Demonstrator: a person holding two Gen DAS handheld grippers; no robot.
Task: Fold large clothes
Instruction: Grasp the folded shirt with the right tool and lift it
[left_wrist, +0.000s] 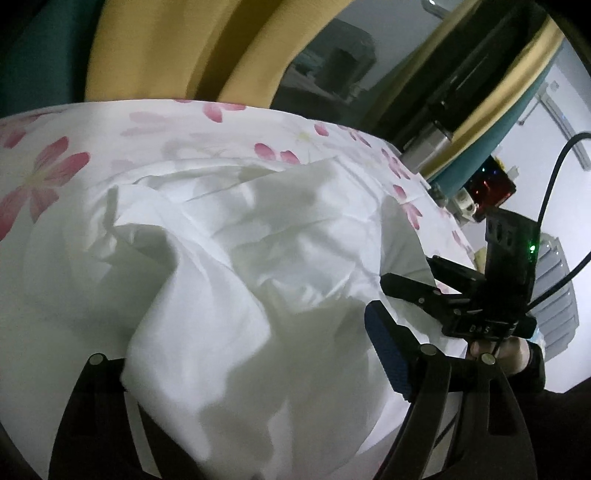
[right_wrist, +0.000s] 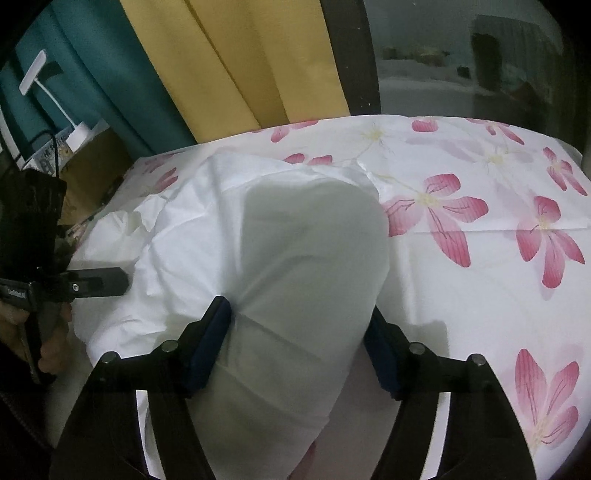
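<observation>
1. Far left in my right wrist view I see a teal curtain (right_wrist: 110, 74) with a white desk lamp (right_wrist: 55, 96) in front of it, then a yellow curtain (right_wrist: 236, 66) beside it.
2. Right of the curtains stands a dark window frame (right_wrist: 354, 55), and a dim pane that mirrors the room.
3. The bench (right_wrist: 480, 280) wears a white cloth printed with pink flowers; it runs the whole width under everything.
4. The white garment (right_wrist: 295, 229) lies crumpled on the left and middle of that cloth, one fold raised toward my camera.
5. My left gripper (left_wrist: 243, 358) is spread wide, with cloth lying between its fingers; I see nothing clamped.
6. My right gripper (right_wrist: 299, 350) has its blue-padded fingers (right_wrist: 210, 343) on either side of the raised fold; the left pad touches it, the right one I cannot judge.
7. In the left wrist view a person's hand (left_wrist: 513, 354) holds the right gripper's handle.
</observation>
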